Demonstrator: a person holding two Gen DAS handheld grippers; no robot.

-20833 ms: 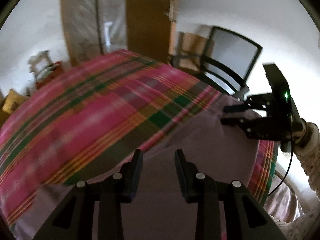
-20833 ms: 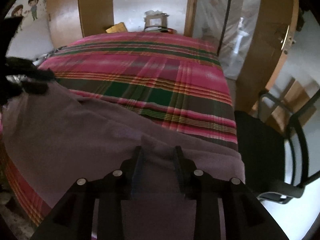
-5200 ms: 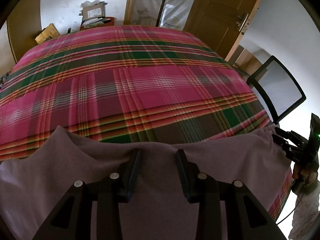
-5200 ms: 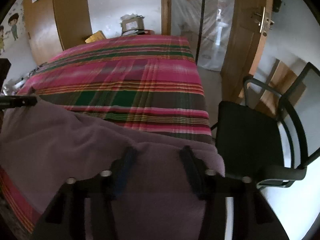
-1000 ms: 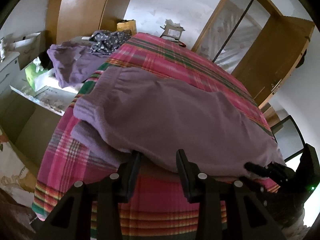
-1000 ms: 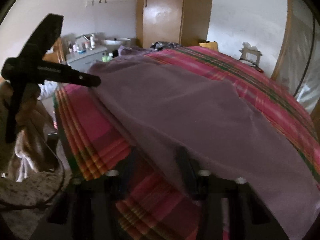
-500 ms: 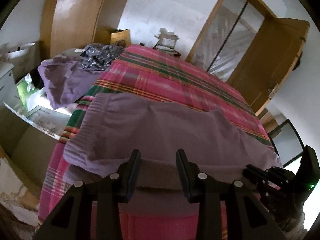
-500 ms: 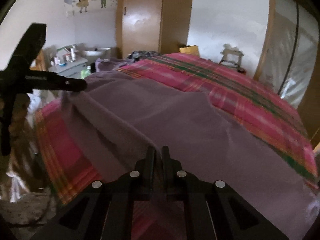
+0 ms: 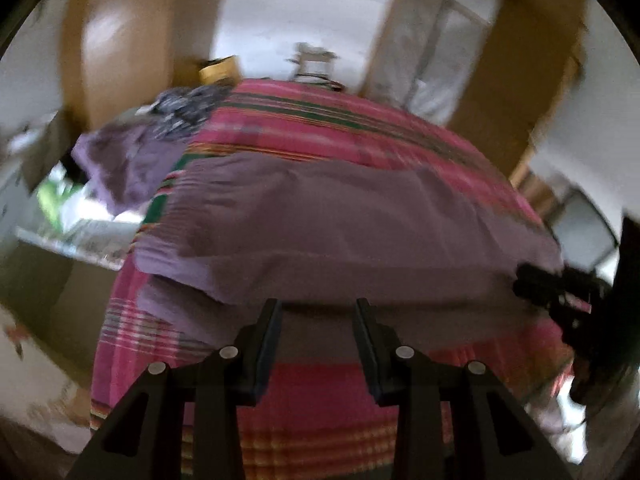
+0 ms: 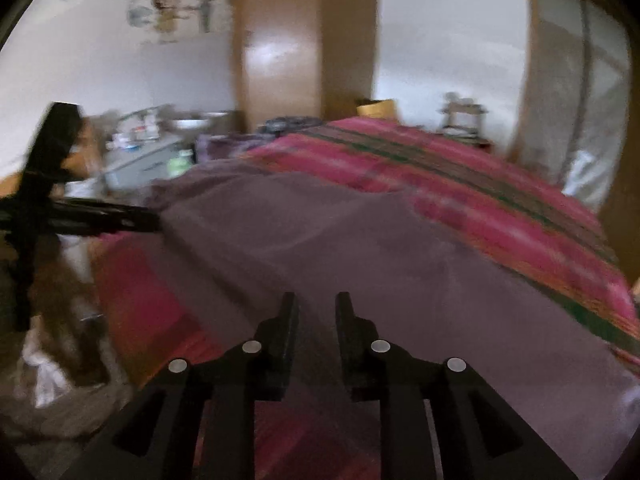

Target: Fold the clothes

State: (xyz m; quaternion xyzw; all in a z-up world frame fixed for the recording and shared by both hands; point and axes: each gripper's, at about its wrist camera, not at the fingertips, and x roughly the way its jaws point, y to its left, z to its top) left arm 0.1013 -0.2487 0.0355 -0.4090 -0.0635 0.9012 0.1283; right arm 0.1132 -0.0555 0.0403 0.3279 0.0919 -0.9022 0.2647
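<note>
A bed (image 9: pixel 360 128) under a pink and green plaid cover fills the room, with a wooden wardrobe (image 10: pixel 280 52) at its far left, cartoon wall stickers (image 10: pixel 180 4) beside that, and a small cluttered cabinet (image 10: pixel 152 152) on the left.

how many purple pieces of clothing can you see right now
2. One large purple garment lies spread across the near part of the plaid bed; a second purple garment is bunched off the bed's far-left corner. Others may be hidden beneath.
</note>
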